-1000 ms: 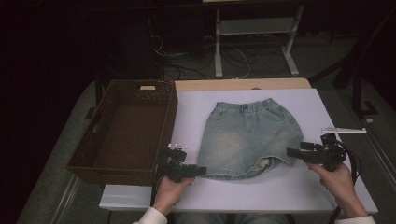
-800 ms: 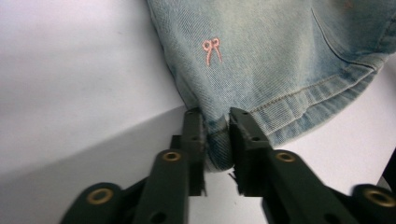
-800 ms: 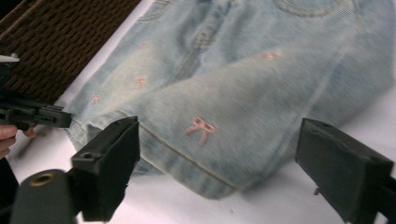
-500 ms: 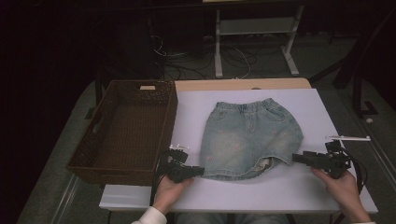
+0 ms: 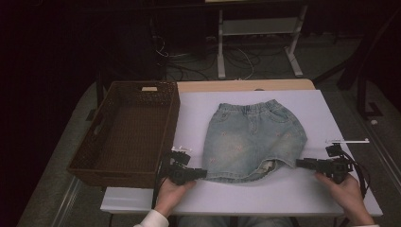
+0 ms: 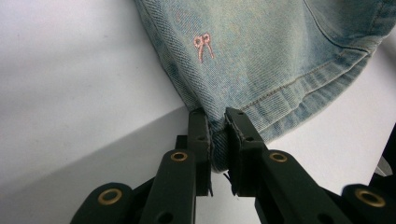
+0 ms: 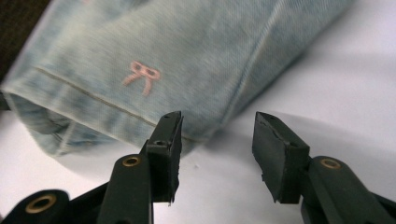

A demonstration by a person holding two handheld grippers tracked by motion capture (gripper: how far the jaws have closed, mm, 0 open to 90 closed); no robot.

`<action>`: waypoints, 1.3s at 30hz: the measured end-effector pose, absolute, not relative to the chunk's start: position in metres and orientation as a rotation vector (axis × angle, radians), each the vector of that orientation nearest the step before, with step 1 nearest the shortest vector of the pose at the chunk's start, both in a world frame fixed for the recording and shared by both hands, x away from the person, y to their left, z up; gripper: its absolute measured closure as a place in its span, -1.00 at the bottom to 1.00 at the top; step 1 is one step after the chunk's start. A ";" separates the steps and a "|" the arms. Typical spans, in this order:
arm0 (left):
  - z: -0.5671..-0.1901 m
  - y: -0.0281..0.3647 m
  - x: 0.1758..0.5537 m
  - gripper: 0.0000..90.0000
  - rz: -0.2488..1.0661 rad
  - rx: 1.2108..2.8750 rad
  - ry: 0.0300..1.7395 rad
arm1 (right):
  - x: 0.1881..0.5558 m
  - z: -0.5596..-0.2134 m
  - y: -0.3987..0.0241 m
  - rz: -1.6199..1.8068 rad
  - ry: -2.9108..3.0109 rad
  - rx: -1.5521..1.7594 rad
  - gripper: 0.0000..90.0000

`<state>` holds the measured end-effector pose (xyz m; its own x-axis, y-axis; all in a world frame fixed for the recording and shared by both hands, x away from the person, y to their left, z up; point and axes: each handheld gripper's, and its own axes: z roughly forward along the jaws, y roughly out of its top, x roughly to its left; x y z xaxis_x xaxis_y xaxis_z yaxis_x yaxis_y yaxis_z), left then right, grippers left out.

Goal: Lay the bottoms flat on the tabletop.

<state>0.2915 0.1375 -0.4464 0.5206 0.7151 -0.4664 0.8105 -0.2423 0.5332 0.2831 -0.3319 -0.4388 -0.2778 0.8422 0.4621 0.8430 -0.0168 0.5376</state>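
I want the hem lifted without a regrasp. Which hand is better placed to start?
The left. Its left gripper is already shut on the denim skirt's hem corner. The right gripper has just been closing, but its fingers stand apart at the skirt's other corner, with no cloth pinched between them.

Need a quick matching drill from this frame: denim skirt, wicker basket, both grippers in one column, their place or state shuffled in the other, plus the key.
1. left gripper
2. right gripper
3. denim skirt
4. wicker basket

A. flat on the white table
B. jaws apart beside a hem corner, just been closing
C. left of the skirt
D. clamped on a hem corner

Pairs: 1-D, 2-B, 3-A, 4-C
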 end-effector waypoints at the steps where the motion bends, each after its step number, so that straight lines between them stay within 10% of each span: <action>1: -0.446 0.137 0.292 0.78 -0.162 2.007 1.240 | 0.284 -0.440 -0.331 -1.189 -2.200 -1.884 0.17; 15: -0.447 0.136 0.293 0.77 -0.176 2.008 1.236 | 0.300 -0.447 -0.306 -1.178 -2.250 -1.816 0.29; 24: -0.447 0.136 0.294 0.78 -0.185 2.004 1.238 | 0.304 -0.446 -0.301 -1.155 -2.303 -1.764 0.76; 39: -0.432 0.138 0.290 0.82 -0.137 1.967 1.207 | 0.254 -0.405 -0.350 -1.476 -2.153 -1.781 0.80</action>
